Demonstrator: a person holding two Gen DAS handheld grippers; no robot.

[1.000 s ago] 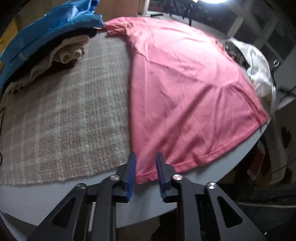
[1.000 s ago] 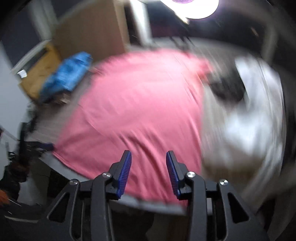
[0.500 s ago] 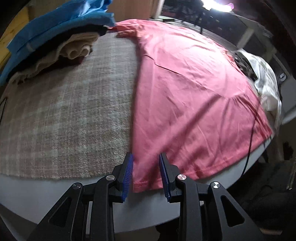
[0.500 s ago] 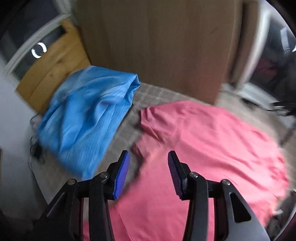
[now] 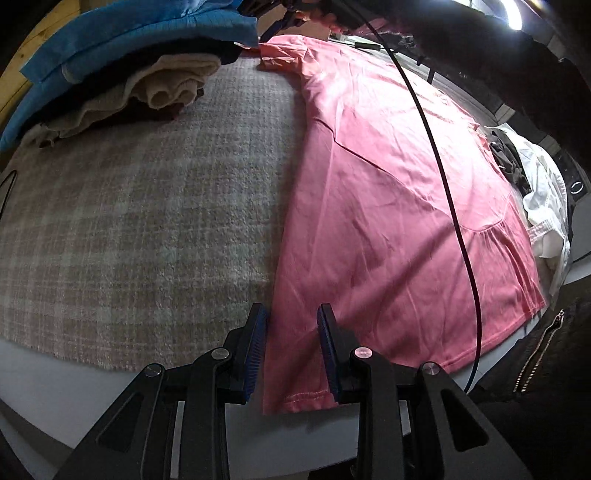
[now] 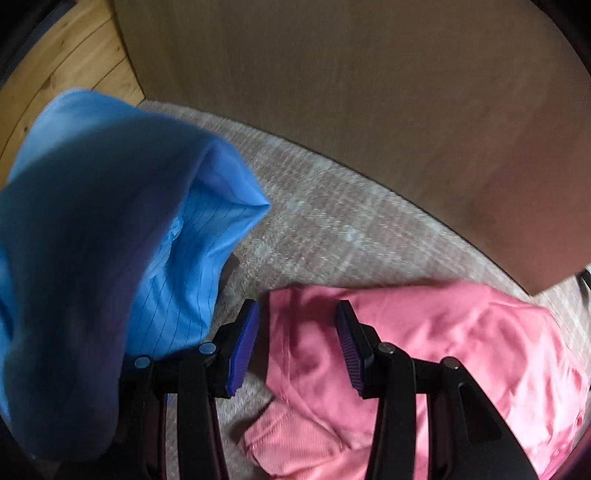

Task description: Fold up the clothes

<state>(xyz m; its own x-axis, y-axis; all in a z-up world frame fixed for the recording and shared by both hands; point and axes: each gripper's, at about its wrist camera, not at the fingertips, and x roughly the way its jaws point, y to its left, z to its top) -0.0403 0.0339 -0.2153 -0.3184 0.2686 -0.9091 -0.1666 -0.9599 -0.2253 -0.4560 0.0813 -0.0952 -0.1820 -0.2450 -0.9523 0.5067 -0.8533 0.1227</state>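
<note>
The left gripper (image 5: 291, 332) has its fingers spread either side of the near hem corner of the pink shirt (image 5: 388, 192), which lies flat across a plaid blanket (image 5: 147, 206) on the table (image 5: 74, 373). Further off, the right gripper (image 6: 295, 332) – fingers likewise apart – straddles the shirt's far sleeve, just beside a blue garment (image 6: 110, 240) topping a pile of clothes (image 5: 162, 81).

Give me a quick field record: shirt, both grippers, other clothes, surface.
shirt: pink shirt, spread flat on plaid blanket
left gripper: open, straddling the shirt's near hem corner
right gripper: open, over the shirt's sleeve end
stack: blue garment atop beige and dark folded clothes, far left
other: white clothes at right edge
</note>
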